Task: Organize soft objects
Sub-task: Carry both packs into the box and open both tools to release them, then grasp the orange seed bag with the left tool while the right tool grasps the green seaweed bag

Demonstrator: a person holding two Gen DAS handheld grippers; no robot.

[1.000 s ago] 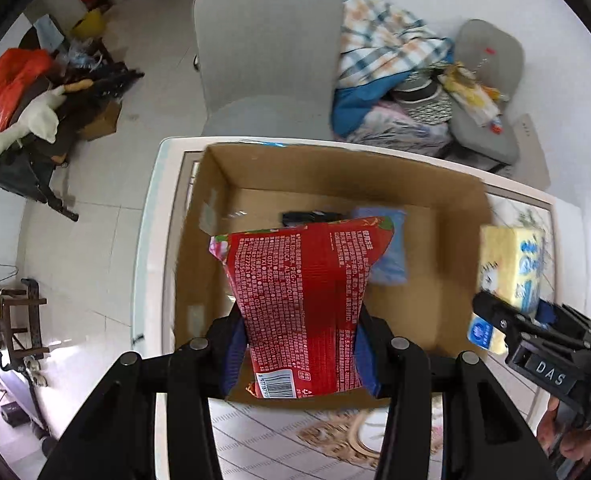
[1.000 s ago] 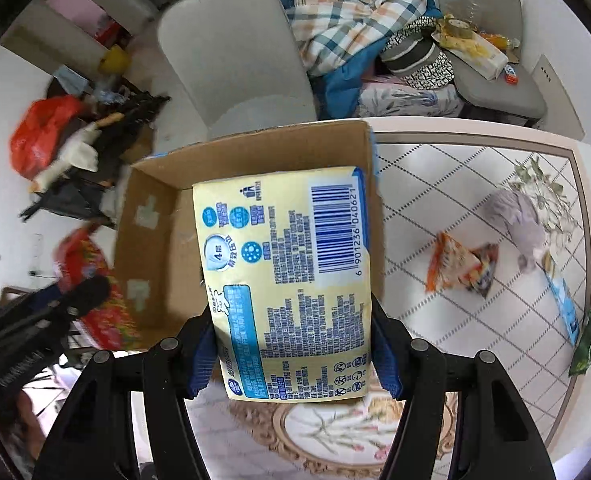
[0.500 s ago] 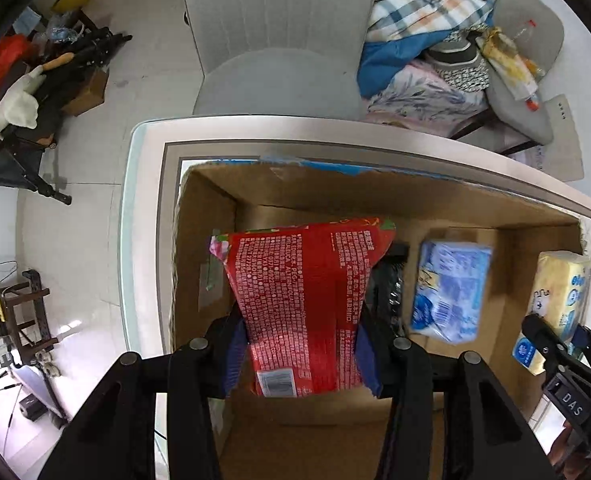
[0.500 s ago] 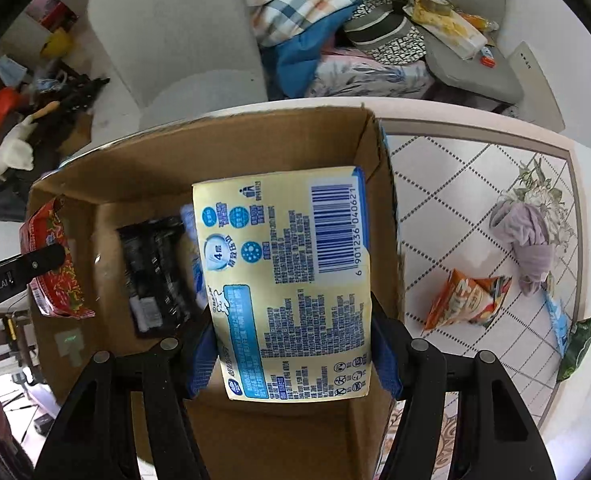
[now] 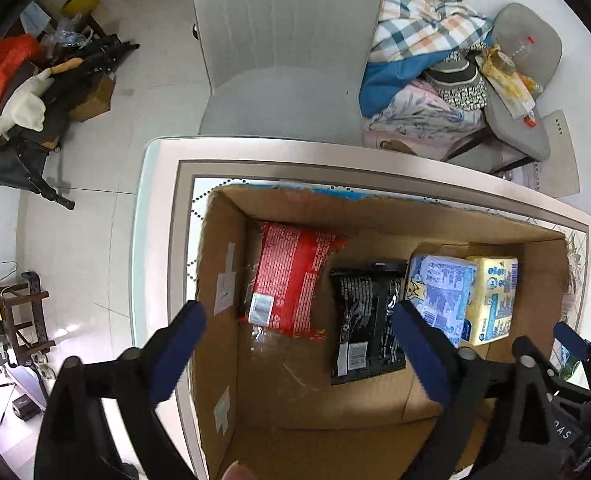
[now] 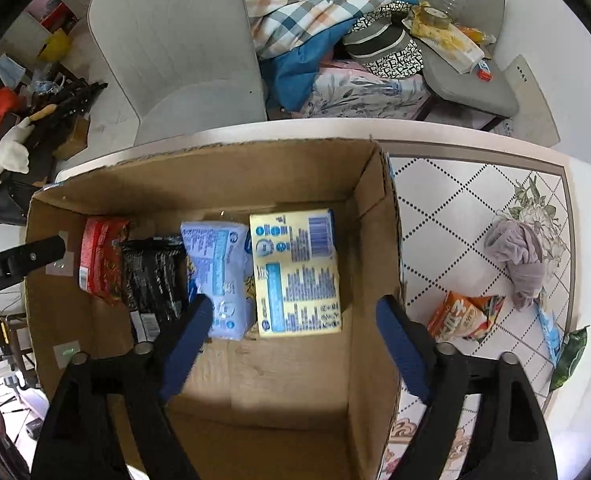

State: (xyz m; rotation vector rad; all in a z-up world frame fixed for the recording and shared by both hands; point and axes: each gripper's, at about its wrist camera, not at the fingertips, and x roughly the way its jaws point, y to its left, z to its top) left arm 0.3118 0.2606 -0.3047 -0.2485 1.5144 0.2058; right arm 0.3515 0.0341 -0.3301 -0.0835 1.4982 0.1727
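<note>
Cardboard box [image 6: 375, 240] holds four packs in a row: red snack bag [image 5: 291, 280], black pack [image 5: 365, 320], blue tissue pack [image 6: 215, 276], yellow tissue pack [image 6: 297, 272]. Left gripper [image 5: 295, 348] and right gripper [image 6: 291, 344] hover above with jaws spread, empty. Release step looks done. Next, probably: fetch the orange snack bag [image 6: 465, 316] or grey cloth [image 6: 521, 256] from the table [image 6: 455, 200].

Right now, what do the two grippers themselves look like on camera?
Both match: the left gripper and right gripper have black plastic arms with round pivot bolts and blue padded fingers. White lettering marks the right gripper's body in the left view. No cables or sleeves are visible.
</note>
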